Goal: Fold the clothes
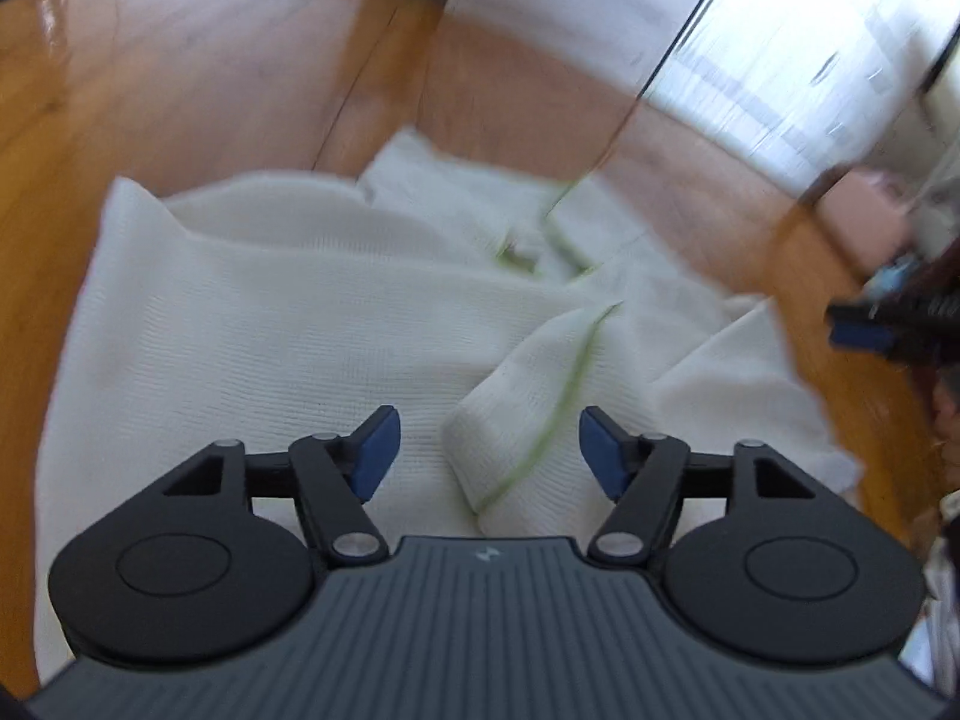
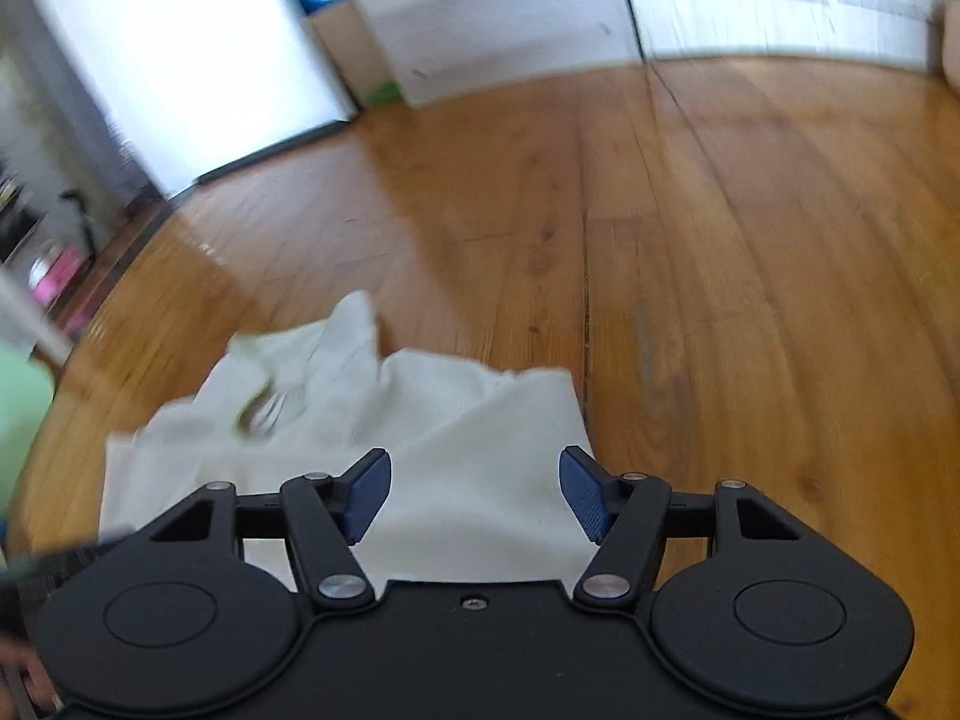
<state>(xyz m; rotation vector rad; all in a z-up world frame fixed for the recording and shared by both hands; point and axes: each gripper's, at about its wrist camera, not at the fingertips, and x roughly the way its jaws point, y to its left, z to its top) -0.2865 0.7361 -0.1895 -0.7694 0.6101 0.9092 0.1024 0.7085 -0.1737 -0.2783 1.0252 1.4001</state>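
A white knitted garment (image 1: 288, 312) with thin green trim lies rumpled on the wooden floor (image 1: 180, 90). The left claw (image 1: 485, 450) hangs released above it, blue pads wide apart, a folded sleeve end (image 1: 516, 420) with a green stripe lying between them. At three o'clock in that view, the other tool's blurred tip shows. The right claw (image 2: 474, 495) is also released, empty, over the garment's edge near bare boards; motion blur hides finer detail, possibly a collar at ten o'clock.

Bright daylight from windows (image 1: 780, 30), blown out white. Glare streaks on wood floor (image 2: 720, 240). Heavy motion blur in both views; fisheye bending, dark corners at edges.
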